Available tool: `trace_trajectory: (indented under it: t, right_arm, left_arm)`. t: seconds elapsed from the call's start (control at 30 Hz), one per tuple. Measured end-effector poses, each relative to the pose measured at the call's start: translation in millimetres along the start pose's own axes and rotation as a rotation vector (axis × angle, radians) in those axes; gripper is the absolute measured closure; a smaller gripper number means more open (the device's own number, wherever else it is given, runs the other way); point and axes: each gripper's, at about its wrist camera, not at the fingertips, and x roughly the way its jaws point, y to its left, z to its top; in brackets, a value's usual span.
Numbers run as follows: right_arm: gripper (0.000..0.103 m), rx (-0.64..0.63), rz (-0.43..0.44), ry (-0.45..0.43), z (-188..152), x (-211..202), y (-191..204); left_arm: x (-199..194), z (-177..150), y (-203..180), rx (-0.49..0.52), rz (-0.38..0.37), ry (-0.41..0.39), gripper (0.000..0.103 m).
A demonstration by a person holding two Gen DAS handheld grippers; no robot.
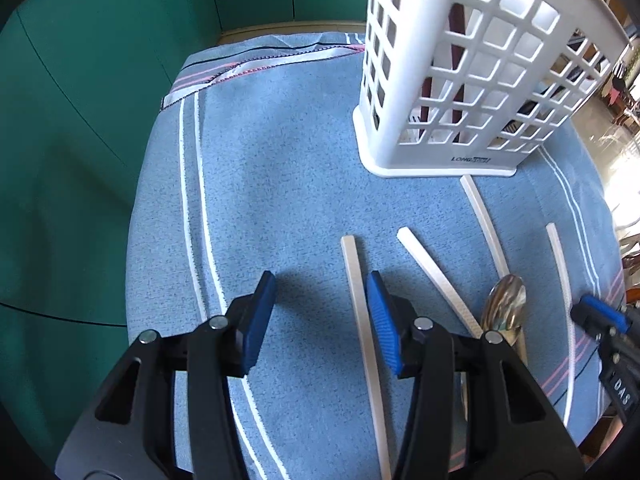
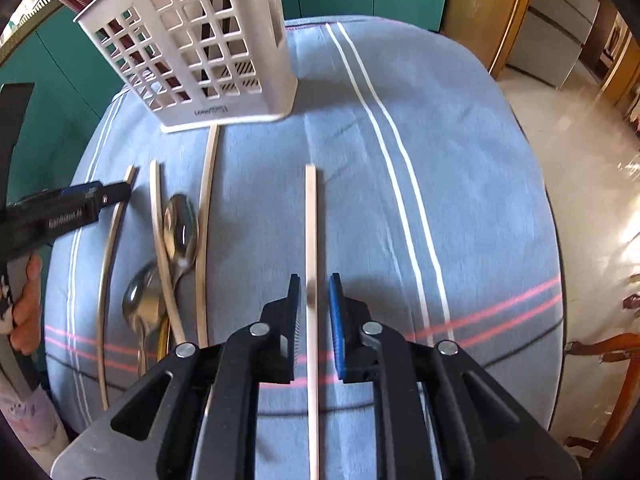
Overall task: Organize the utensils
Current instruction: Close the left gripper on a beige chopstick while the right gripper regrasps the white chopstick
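A white lattice utensil holder (image 1: 472,64) stands on the blue cloth; it also shows in the right wrist view (image 2: 200,44), with dark utensils inside. Several pale chopsticks lie in front of it. My left gripper (image 1: 320,316) is open and empty, its right pad beside one chopstick (image 1: 360,312). My right gripper (image 2: 314,316) is open, its jaws astride a separate chopstick (image 2: 311,240) without touching it. Two metal spoons (image 2: 180,232) lie among the left chopsticks; one spoon (image 1: 504,304) shows in the left wrist view.
The table is covered by a blue cloth (image 2: 460,200) with white and pink stripes. Green cabinet doors (image 1: 80,120) stand behind and left. A wooden chair (image 2: 608,380) is off the right edge. The left gripper's body (image 2: 60,212) reaches in at the left.
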Motion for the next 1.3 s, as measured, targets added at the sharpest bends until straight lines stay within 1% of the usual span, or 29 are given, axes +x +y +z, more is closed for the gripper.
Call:
trace_trajectory:
  t: [0.17, 0.23, 0.3, 0.37, 0.47, 0.53, 0.57, 0.6, 0.67, 0.77, 0.8, 0.87, 0.9, 0.93, 0.97, 1.0, 1.3]
  right_arm:
    - [0.088, -0.015, -0.054, 0.012, 11, 14, -6]
    - [0.084, -0.012, -0.062, 0.011, 17, 19, -5]
    - [0.074, -0.017, -0.074, 0.009, 22, 23, -4]
    - [0.068, -0.021, -0.079, 0.009, 28, 27, -4]
    - [0.067, -0.020, -0.062, 0.015, 39, 32, -7]
    - [0.067, -0.018, -0.053, 0.019, 46, 36, -9]
    - [0.067, -0.020, -0.050, 0.021, 57, 41, -10]
    - [0.067, -0.023, -0.049, 0.021, 60, 42, -11]
    - [0.067, -0.030, -0.048, 0.022, 66, 44, -12]
    - [0.067, -0.035, -0.047, 0.024, 65, 41, -13]
    - [0.067, -0.037, -0.048, 0.023, 67, 41, -12]
    - [0.067, -0.045, -0.048, 0.022, 70, 42, -12]
    - [0.070, -0.048, -0.044, 0.022, 69, 41, -10]
    - [0.073, -0.057, -0.037, 0.022, 69, 40, -9]
    - [0.081, -0.063, -0.035, 0.022, 65, 37, -6]
    - [0.087, -0.069, -0.034, 0.024, 65, 37, -4]
    - [0.088, -0.087, -0.050, 0.025, 69, 37, 0]
  left_arm:
    - [-1, -3, -6, 0.019, 0.011, -0.004, 0.056]
    - [-1, -3, -6, 0.019, 0.011, -0.004, 0.055]
    - [-2, -3, -6, 0.018, 0.013, -0.005, 0.054]
    - [-3, -4, -7, 0.019, 0.014, -0.005, 0.052]
    - [-3, -4, -8, 0.021, 0.017, -0.007, 0.051]
    - [-3, -4, -8, 0.023, 0.017, -0.008, 0.051]
    - [-3, -4, -8, 0.022, 0.015, -0.008, 0.051]
    - [-3, -4, -9, 0.022, 0.015, -0.008, 0.051]
    - [-4, -5, -9, 0.022, 0.014, -0.007, 0.051]
    - [-1, -3, -8, 0.024, 0.015, -0.007, 0.053]
    - [-2, -3, -9, 0.026, 0.012, -0.007, 0.054]
    - [-3, -3, -12, 0.029, 0.002, -0.009, 0.064]
    - [-4, -4, -15, 0.035, 0.003, -0.011, 0.066]
    - [-5, -4, -17, 0.039, 0.002, -0.012, 0.071]
    - [-5, -5, -19, 0.042, -0.003, -0.012, 0.075]
    - [-6, -5, -20, 0.044, -0.006, -0.012, 0.077]
    - [-5, -6, -21, 0.050, -0.008, -0.015, 0.077]
